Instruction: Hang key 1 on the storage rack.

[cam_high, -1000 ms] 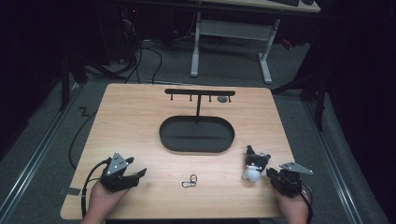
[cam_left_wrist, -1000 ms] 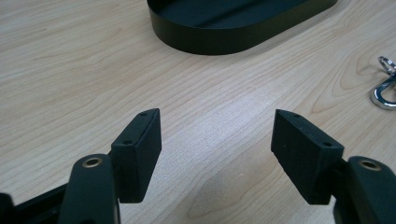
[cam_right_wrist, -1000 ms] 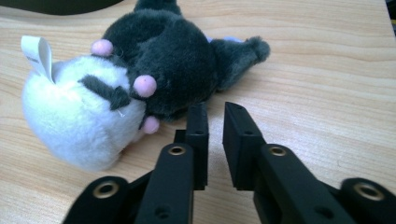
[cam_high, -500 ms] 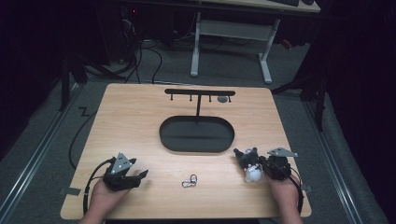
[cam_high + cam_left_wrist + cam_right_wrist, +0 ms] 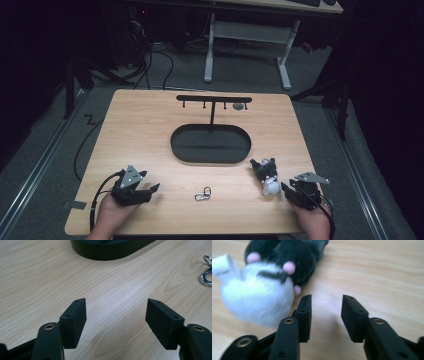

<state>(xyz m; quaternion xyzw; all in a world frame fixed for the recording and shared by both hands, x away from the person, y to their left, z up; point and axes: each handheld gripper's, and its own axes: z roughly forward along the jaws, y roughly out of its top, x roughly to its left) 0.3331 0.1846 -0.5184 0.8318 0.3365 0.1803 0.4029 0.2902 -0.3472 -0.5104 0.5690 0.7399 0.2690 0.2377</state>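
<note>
Near the right front corner of the surface (image 5: 150,125): plush toy (image 5: 266,176), black and white, lying free | right hand-held gripper (image 5: 286,190) just beside it, jaws have just been opening, nothing between them | left hand-held gripper (image 5: 150,190) near the left front corner, jaws apart, empty | carabiner (image 5: 202,193) between both.

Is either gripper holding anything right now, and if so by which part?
Nothing is held. The right gripper has just been opening, its fingers bare beside the black and white plush toy lying on the table. The left gripper is open over bare wood.
</note>
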